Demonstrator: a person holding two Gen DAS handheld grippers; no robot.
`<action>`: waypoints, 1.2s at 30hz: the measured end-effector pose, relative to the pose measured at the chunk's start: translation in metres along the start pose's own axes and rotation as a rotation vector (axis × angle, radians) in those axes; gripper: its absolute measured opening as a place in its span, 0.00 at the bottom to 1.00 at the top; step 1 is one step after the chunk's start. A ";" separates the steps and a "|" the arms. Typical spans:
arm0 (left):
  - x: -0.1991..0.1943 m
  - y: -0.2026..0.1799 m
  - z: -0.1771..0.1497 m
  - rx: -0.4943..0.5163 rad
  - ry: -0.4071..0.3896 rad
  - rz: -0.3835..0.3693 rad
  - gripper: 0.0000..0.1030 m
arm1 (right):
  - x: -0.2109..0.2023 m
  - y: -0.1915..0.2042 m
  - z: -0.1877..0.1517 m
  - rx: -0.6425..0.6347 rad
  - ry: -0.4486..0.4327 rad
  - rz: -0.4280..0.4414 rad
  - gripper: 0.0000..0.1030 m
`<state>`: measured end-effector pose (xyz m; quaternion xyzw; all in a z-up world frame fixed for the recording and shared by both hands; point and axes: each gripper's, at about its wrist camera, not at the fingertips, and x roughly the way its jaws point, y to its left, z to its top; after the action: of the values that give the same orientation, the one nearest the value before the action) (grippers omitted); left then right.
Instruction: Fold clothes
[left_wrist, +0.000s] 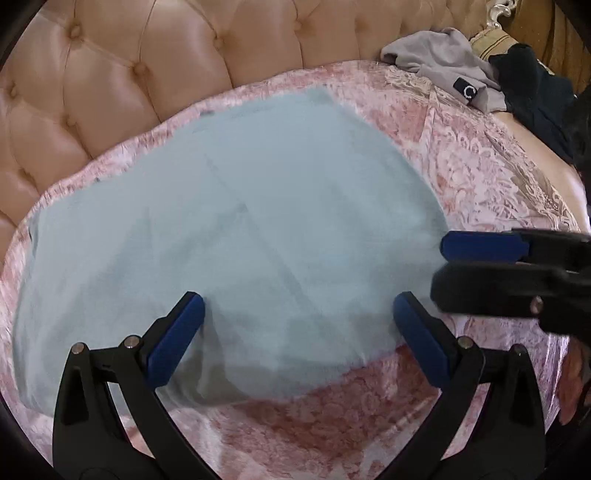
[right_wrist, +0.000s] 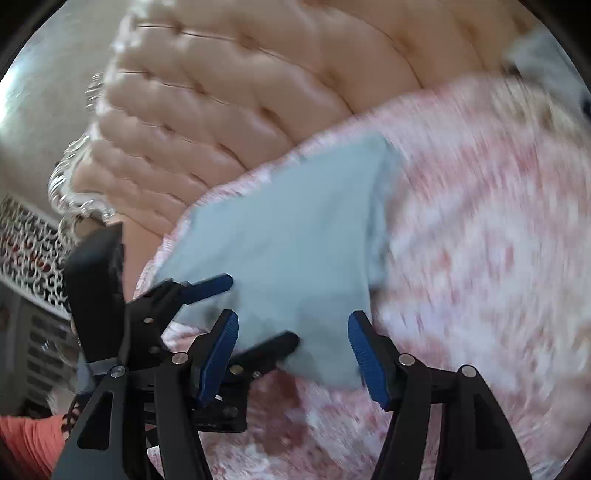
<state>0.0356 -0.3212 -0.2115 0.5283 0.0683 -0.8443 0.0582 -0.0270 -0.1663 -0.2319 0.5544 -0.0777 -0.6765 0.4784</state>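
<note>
Pale blue garment (left_wrist: 236, 240) lies flat on the pink patterned bedspread (left_wrist: 461, 177), near its edge by the tufted headboard (left_wrist: 122, 70); only the left wrist view shows grey clothing (left_wrist: 443, 55) and dark clothing (left_wrist: 532, 88) at the far corner; the right wrist view is blurred; left gripper (left_wrist: 299, 314) and right gripper (right_wrist: 293, 332) both stand wide apart over the cloth, holding nothing.
</note>
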 end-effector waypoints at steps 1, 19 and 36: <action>0.000 0.002 -0.002 -0.010 0.004 -0.006 1.00 | -0.001 -0.002 -0.002 0.007 -0.013 0.007 0.61; -0.095 0.086 -0.068 -0.118 -0.093 0.075 1.00 | -0.010 0.061 0.003 -0.094 -0.041 -0.105 0.68; -0.146 0.227 -0.106 -0.265 -0.258 -0.213 1.00 | 0.043 0.108 0.018 -0.263 0.009 -0.117 0.69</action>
<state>0.2311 -0.5222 -0.1382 0.3931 0.2264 -0.8900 0.0459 0.0216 -0.2628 -0.1853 0.4935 0.0462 -0.7053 0.5069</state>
